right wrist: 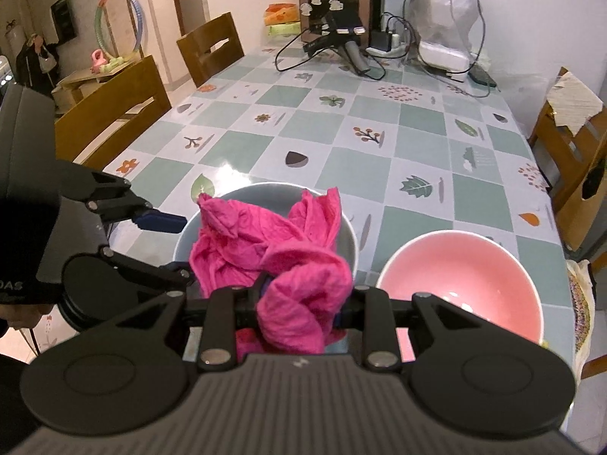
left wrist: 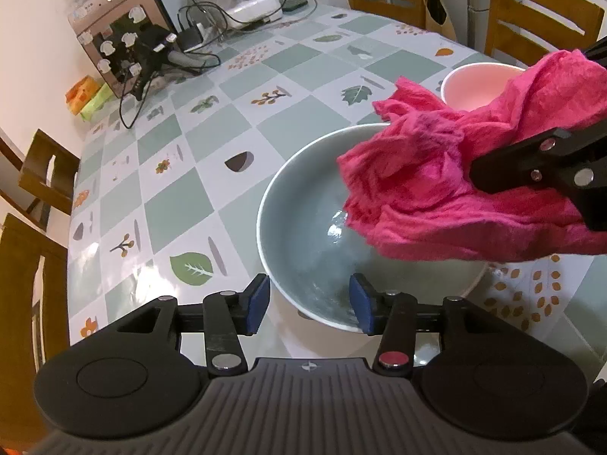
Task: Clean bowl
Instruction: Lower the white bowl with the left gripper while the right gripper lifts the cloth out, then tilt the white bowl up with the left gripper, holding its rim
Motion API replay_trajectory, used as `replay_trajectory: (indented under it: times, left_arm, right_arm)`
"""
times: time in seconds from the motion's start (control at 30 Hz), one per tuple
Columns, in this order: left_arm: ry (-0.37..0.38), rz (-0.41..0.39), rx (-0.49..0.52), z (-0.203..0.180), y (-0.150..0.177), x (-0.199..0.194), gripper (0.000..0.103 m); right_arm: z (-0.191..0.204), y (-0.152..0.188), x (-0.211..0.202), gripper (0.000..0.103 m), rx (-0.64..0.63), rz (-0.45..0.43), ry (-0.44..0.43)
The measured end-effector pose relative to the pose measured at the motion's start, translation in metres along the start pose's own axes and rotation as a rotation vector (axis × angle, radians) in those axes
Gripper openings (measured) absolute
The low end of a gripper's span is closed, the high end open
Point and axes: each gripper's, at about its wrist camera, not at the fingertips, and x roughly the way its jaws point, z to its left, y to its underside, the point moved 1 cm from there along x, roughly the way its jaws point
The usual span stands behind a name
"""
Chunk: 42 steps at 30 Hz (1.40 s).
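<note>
A grey bowl (left wrist: pixel 303 227) with a white rim sits on a counter (left wrist: pixel 212 129) covered in a green-and-white checked cloth with leaf prints. The left claw (left wrist: pixel 310 303) hangs at the bowl's near rim with its blue pads (left wrist: pixel 258 297) spread apart, one outside the rim and one inside, pressing on nothing. The right claw (right wrist: pixel 299 303) is clamped on a crumpled bright pink cloth (right wrist: pixel 273 250), which hangs above the bowl's inside. A pink bowl (right wrist: pixel 459 276) stands just beside the grey one. Wooden chairs (right wrist: pixel 114 113) line the counter; a box and tangled cables (right wrist: pixel 379 45) lie at its far end.
</note>
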Motion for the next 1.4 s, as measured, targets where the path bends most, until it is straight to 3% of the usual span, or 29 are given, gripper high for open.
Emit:
replay_trajectory:
  times: [1.0, 1.4]
  left_arm:
    - [0.106, -0.047, 0.062, -0.055, -0.021, -0.023, 0.050]
    - [0.113, -0.059, 0.087, -0.065, -0.026, -0.027, 0.050]
  right_arm:
    - [-0.042, 0.026, -0.035, 0.031, 0.071, 0.016, 0.105]
    - [-0.052, 0.030, -0.040, 0.031, 0.101, 0.016, 0.123]
